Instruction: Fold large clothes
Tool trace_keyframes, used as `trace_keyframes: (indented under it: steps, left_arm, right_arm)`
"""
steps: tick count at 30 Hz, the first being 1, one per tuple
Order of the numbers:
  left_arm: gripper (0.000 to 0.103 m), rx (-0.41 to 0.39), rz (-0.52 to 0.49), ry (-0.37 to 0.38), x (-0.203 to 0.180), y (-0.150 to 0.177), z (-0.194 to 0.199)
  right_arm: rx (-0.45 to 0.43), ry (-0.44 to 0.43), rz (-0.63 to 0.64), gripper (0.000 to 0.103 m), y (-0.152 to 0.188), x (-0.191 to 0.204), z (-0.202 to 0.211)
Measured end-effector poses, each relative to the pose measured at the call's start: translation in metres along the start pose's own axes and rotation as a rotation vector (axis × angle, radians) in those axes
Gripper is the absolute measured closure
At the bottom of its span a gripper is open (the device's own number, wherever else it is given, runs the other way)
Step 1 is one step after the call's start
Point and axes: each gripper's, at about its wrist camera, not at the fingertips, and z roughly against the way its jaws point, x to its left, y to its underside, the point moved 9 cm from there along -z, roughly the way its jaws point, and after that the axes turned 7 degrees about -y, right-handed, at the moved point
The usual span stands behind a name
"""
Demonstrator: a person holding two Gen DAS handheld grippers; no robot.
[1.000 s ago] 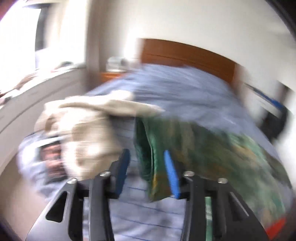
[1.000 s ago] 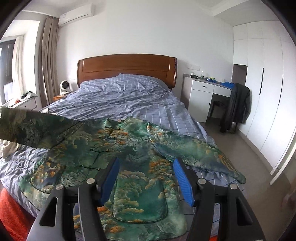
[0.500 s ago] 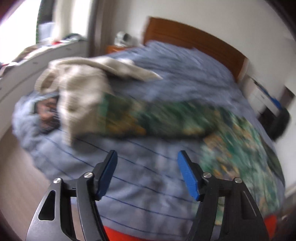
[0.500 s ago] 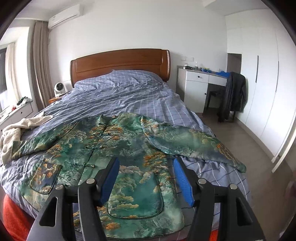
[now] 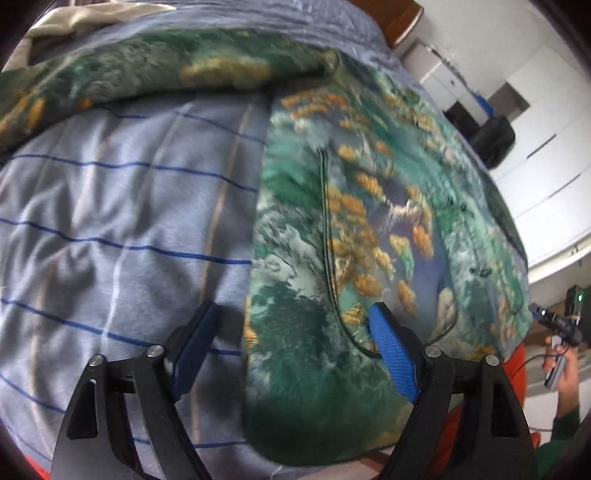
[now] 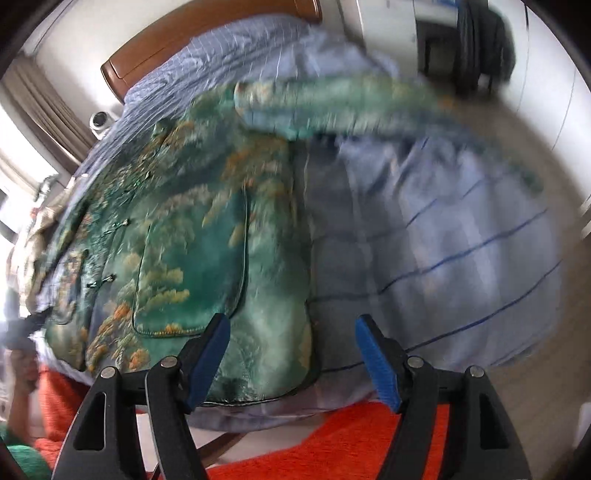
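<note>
A green patterned jacket [image 5: 369, 221] with orange clouds lies spread flat on the bed, sleeves out to the sides. My left gripper [image 5: 295, 350] is open, low over the jacket's left hem corner, one finger over the bedsheet and one over the cloth. My right gripper [image 6: 295, 362] is open over the jacket's [image 6: 192, 258] right hem corner near the foot of the bed. The right sleeve [image 6: 332, 103] stretches across the sheet, blurred. Neither gripper holds anything.
The bed has a blue checked sheet [image 5: 110, 221] and a wooden headboard [image 6: 147, 48]. A beige garment [image 5: 85, 18] lies past the left sleeve. An orange cloth [image 6: 351, 435] hangs below the bed's foot edge. A dark coat on a chair [image 6: 480, 37] stands at the right.
The left gripper let go of the left sleeve, which now lies on the bed, and swung down to the hem. The right gripper dropped low to the opposite hem corner.
</note>
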Motion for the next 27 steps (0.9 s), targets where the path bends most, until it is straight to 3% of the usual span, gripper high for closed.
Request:
trace_keyframes:
  steps: [1, 2, 3, 4, 5, 6, 8, 13, 16, 19, 21, 22, 24, 27]
  left_arm:
    - [0.026, 0.002, -0.008, 0.002, -0.003, 0.001, 0.0]
    - [0.054, 0.019, -0.018, 0.027, -0.009, 0.005, 0.0]
    - [0.069, 0.031, -0.017, 0.044, -0.012, 0.007, 0.001]
    - [0.073, 0.027, -0.017, 0.05, -0.014, 0.006, 0.002]
    - [0.082, 0.022, -0.032, 0.056, -0.019, 0.008, 0.006]
    - [0.086, 0.022, -0.043, 0.058, -0.023, 0.009, 0.007]
    - [0.087, 0.016, -0.061, 0.065, -0.031, 0.013, 0.014]
    - [0.088, 0.015, -0.114, 0.05, -0.04, 0.025, 0.026]
    - [0.081, 0.014, -0.126, 0.013, -0.036, 0.027, 0.014]
    - [0.057, -0.014, -0.102, -0.03, -0.026, 0.019, 0.016]
    - [0.042, -0.061, -0.106, -0.056, -0.024, 0.013, 0.033]
    - [0.037, -0.091, -0.111, -0.069, -0.024, 0.01, 0.046]
    - [0.017, -0.17, -0.114, -0.103, -0.024, 0.003, 0.072]
    - [0.004, -0.319, -0.088, -0.145, -0.031, -0.016, 0.111]
  right_arm:
    - [0.018, -0.034, -0.01, 0.031, 0.003, 0.001, -0.009]
    - [0.034, -0.059, -0.012, 0.031, 0.006, 0.004, -0.017]
    - [0.042, -0.068, -0.011, 0.039, 0.008, 0.006, -0.02]
    - [0.043, -0.079, 0.001, 0.05, 0.009, 0.011, -0.021]
    - [0.038, -0.078, 0.019, 0.073, 0.009, 0.015, -0.02]
    - [0.028, -0.053, 0.039, 0.082, 0.008, 0.017, -0.018]
    - [0.019, -0.039, 0.042, 0.087, 0.005, 0.022, -0.013]
    - [0.012, 0.012, 0.098, 0.088, 0.004, 0.029, 0.006]
    - [0.005, 0.049, 0.12, 0.088, 0.002, 0.03, 0.007]
    - [0.002, 0.094, 0.126, 0.079, 0.001, 0.027, -0.003]
    - [-0.016, 0.123, 0.126, 0.06, -0.001, 0.024, 0.0]
    - [-0.037, 0.136, 0.131, 0.059, -0.003, 0.024, 0.005]
    - [-0.079, 0.174, 0.131, 0.054, -0.006, 0.025, 0.018]
    - [-0.164, 0.22, 0.136, 0.041, -0.014, 0.032, 0.047]
